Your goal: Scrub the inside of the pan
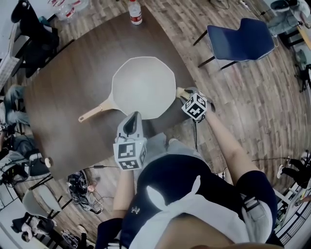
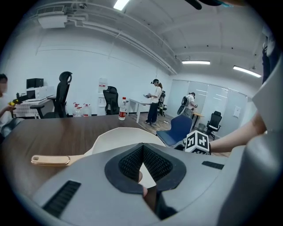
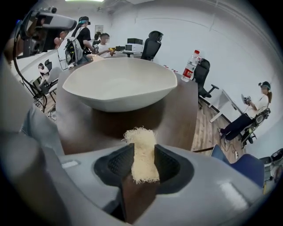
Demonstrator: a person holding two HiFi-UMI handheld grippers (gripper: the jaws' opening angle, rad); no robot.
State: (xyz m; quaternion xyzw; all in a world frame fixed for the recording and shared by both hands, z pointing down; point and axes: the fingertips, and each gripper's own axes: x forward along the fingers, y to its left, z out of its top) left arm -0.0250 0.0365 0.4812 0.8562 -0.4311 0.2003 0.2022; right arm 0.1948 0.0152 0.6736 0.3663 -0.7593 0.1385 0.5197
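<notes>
A white pan (image 1: 143,87) with a pale wooden handle (image 1: 95,113) lies on the dark brown table (image 1: 68,87). Its inside looks bare. My right gripper (image 1: 183,93) is at the pan's right rim, shut on a cream fibrous scrub pad (image 3: 142,152). In the right gripper view the pan (image 3: 119,81) sits just beyond the pad, apart from it. My left gripper (image 1: 132,117) hovers at the pan's near edge, shut with nothing between its jaws. In the left gripper view the pan (image 2: 119,137) and its handle (image 2: 51,160) lie just ahead.
A water bottle (image 1: 135,12) stands at the table's far edge. A blue chair (image 1: 243,39) is on the wooden floor to the right. Office chairs, desks and several people are around the room. Cables and gear lie on the floor at lower left.
</notes>
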